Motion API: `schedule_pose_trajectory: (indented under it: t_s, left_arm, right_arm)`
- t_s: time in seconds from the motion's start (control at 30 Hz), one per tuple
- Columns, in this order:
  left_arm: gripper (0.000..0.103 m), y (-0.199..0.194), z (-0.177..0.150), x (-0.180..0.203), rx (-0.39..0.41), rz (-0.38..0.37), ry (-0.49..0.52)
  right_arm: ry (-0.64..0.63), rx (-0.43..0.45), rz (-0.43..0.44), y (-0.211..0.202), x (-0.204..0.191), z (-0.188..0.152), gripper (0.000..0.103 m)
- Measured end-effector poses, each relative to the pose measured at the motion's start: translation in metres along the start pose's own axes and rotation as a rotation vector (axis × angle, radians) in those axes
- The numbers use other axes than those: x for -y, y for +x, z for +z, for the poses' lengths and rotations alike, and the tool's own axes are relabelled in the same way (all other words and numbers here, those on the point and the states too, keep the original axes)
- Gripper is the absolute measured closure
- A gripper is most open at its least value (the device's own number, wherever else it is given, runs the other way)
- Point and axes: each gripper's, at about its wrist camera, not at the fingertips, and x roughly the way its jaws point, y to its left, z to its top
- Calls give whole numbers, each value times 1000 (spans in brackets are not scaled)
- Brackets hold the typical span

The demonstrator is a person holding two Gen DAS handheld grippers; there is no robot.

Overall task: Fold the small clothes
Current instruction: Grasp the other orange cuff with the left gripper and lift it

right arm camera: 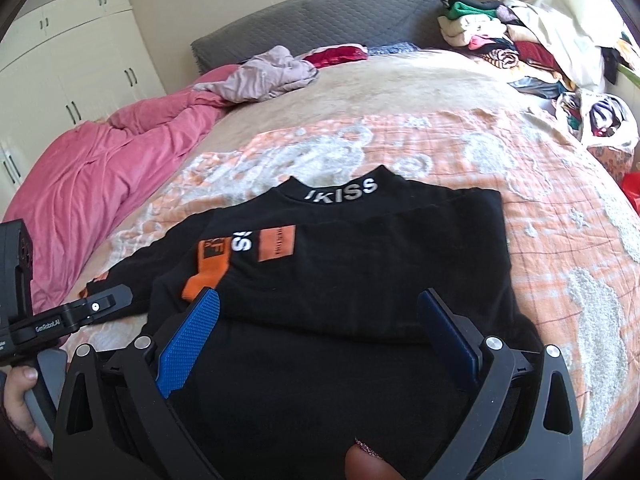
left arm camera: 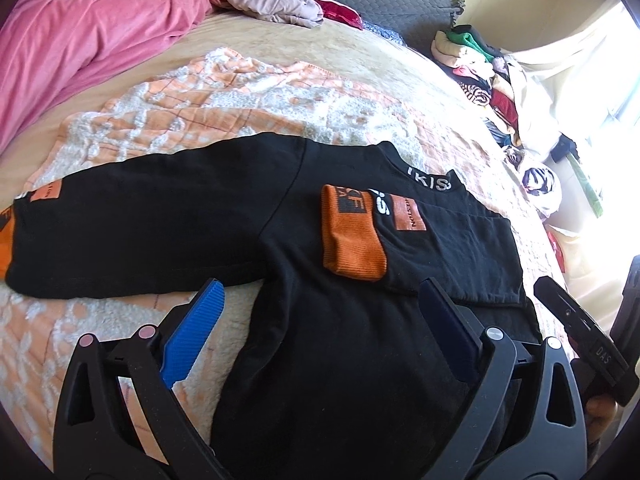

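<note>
**One sleeve in, one to go**

The black top [left arm camera: 200,224] lies flat on the bed [left arm camera: 280,60], one sleeve [left arm camera: 352,236] folded across. Both hand-held grippers, left [left arm camera: 320,312] and right [right arm camera: 320,320], hover wide open, holding nothing. Pinch the long sleeve's cuff [left arm camera: 6,236] and lay it across smoothly.

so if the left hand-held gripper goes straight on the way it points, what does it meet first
Probably the black shirt: the open left hand-held gripper points over its body toward the folded-in sleeve's orange cuff. Its height above the fabric is unclear.

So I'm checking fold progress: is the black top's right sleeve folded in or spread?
Folded in: the sleeve lies across the black top, orange cuff on the chest.
</note>
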Motion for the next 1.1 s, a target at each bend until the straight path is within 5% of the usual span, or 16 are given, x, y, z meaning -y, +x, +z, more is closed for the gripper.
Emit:
schedule_pose_trajectory:
  t_s: [1.1]
  left_arm:
    - [12, -61, -25, -142, 11, 164, -146]
  right_arm:
    - [-241, -95, 158, 16, -157, -32, 4]
